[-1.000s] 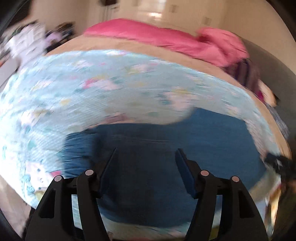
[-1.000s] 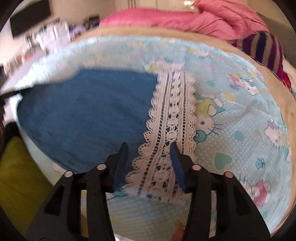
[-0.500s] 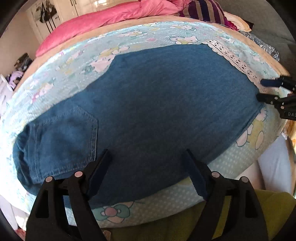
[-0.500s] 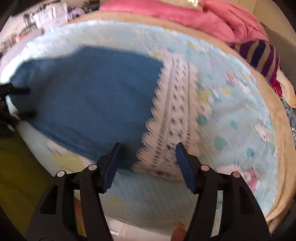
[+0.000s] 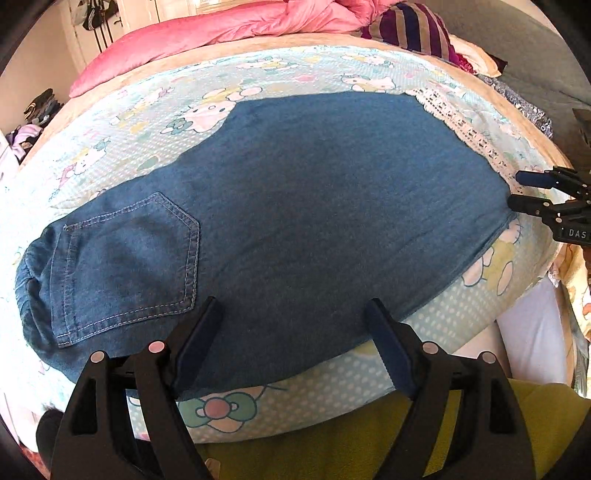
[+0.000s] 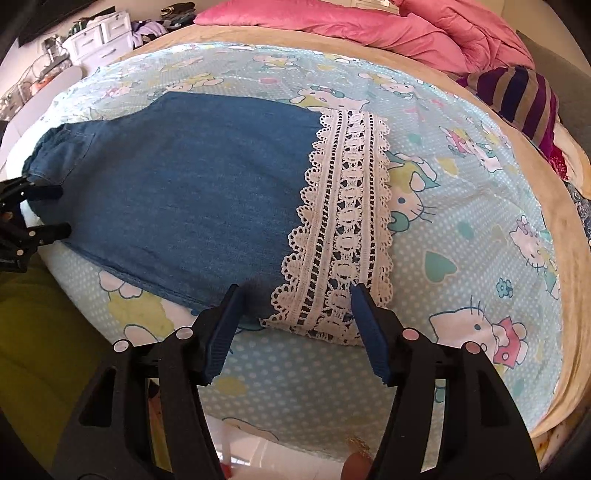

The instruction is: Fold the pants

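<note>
Both tools, left (image 5: 293,314) & right (image 6: 293,295), agape w/ nothing held, now nearer pants (image 5: 295,206).

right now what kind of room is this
Most likely a bedroom: the denim pants lie flat on a bed with a cartoon-cat sheet, a pink duvet is bunched at the far end, and a white drawer unit stands beyond.
</note>
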`<action>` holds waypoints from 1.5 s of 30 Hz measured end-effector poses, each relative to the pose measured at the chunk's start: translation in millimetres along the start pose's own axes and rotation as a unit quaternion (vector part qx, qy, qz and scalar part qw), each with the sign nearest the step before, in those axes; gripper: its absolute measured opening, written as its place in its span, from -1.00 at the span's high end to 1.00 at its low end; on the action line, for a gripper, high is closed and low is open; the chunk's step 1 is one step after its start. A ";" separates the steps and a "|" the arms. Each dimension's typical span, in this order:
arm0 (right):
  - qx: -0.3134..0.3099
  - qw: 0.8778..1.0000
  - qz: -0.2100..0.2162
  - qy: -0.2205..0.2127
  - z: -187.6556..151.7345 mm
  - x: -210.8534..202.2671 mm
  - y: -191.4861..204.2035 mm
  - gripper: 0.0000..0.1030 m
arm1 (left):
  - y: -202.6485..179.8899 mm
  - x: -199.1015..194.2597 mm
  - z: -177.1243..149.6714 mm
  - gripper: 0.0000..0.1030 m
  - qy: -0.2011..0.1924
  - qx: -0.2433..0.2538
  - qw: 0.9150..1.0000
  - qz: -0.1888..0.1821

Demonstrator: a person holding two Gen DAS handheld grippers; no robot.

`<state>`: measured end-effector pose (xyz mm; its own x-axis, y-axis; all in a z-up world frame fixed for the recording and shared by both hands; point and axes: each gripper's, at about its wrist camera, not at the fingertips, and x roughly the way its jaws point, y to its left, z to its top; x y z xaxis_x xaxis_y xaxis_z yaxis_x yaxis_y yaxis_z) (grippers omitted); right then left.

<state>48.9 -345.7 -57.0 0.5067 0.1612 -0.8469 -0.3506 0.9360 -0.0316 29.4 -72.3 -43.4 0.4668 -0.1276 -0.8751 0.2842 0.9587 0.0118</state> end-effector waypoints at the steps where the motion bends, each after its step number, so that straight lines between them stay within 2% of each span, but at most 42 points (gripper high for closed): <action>1: 0.009 1.000 0.009 -0.005 0.1 -3.1 -2.2 -0.10 | -0.6 -1.0 0.6 -0.54 -0.003 -0.001 1.000 -0.002; 6: 0.047 0.997 0.039 -0.044 -1.5 -24.2 -16.4 -0.14 | -7.1 -18.0 12.4 -0.54 -0.047 0.001 0.999 -0.022; 13: 0.093 0.992 0.029 -0.077 -12.1 -39.0 -45.7 -0.38 | -28.6 -33.8 43.3 -0.55 -0.082 0.010 0.995 -0.053; 19: 0.098 0.991 0.027 -0.091 -16.4 -41.8 -59.0 -0.52 | -51.2 -23.8 70.8 -0.55 -0.077 0.025 0.995 -0.058; 22: 0.101 0.990 0.041 -0.092 -18.2 -38.3 -58.0 -0.52 | -63.6 -17.9 88.7 -0.56 -0.077 0.040 0.994 -0.060; 24: 0.100 0.990 0.039 -0.093 -18.0 -34.2 -55.7 -0.52 | -71.2 -13.7 101.9 -0.65 -0.079 0.049 0.994 -0.061; 30: 0.114 0.988 0.054 -0.090 -16.5 -20.2 -54.7 -0.52 | -86.5 -2.6 134.5 -0.66 -0.093 0.063 0.992 -0.067; 37: 0.153 0.980 0.100 -0.083 -15.6 -10.4 -65.8 -0.53 | -99.8 24.0 172.3 -0.66 -0.081 0.082 0.991 -0.070; 42: 0.153 0.980 0.106 -0.075 -15.2 -1.9 -62.4 -0.53 | -106.6 53.1 197.9 -0.66 -0.068 0.099 0.991 -0.052; 45: 0.160 0.978 0.111 -0.073 -14.9 2.0 -63.2 -0.53 | -112.4 75.7 207.9 -0.66 -0.052 0.127 0.990 -0.035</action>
<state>60.4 -409.1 -64.6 0.5616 0.3924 -0.7284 -0.2123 0.9192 0.3315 206.9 -242.5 -10.4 0.5185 -0.2291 -0.8238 0.5135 0.8538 0.0858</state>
